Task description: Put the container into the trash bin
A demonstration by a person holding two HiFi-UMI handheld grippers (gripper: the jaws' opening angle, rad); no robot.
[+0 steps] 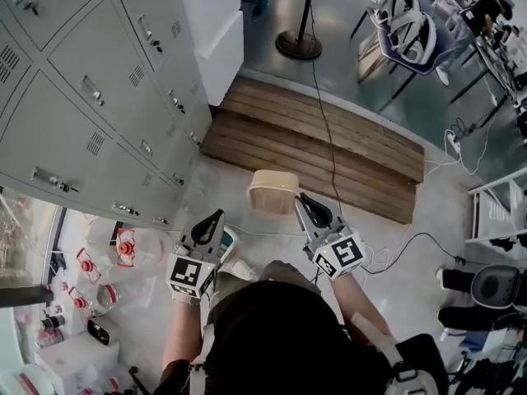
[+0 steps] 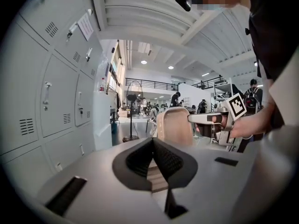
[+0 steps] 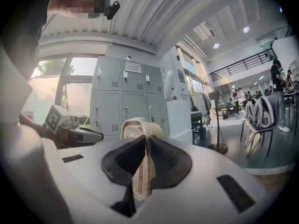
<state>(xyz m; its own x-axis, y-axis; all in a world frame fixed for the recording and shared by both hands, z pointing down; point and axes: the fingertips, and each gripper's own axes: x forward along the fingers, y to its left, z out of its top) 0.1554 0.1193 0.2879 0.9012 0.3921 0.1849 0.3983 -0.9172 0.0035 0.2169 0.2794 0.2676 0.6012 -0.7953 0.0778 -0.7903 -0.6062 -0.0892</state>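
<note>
The right gripper point(image 3: 145, 141) has its jaws pressed nearly together on the thin rim wall of the container point(image 3: 139, 124), and the ribbed black pads pinch that wall edge-on. Nothing else is between them. The left gripper point(image 2: 153, 143) has its jaws together with nothing in them.

In the head view the container sits at frame centre, held in the air and touching the right gripper's tips. Its body reaches from those tips toward the upper left. It looks like a shallow rectangular tub with rounded corners, made of pale beige, slightly translucent plastic, and its lip is smooth and stiff. Held by one wall only, it would probably swing or tilt if moved fast. The left gripper hangs lower left of the tub, apart from it, so the right is the carrying hand.

Grey metal lockers point(image 1: 99, 81) with vents and handles fill the upper left, and a slatted wooden platform point(image 1: 329, 142) lies on the concrete floor beyond. No view shows a trash bin, so the direction of the carry cannot be judged.
</note>
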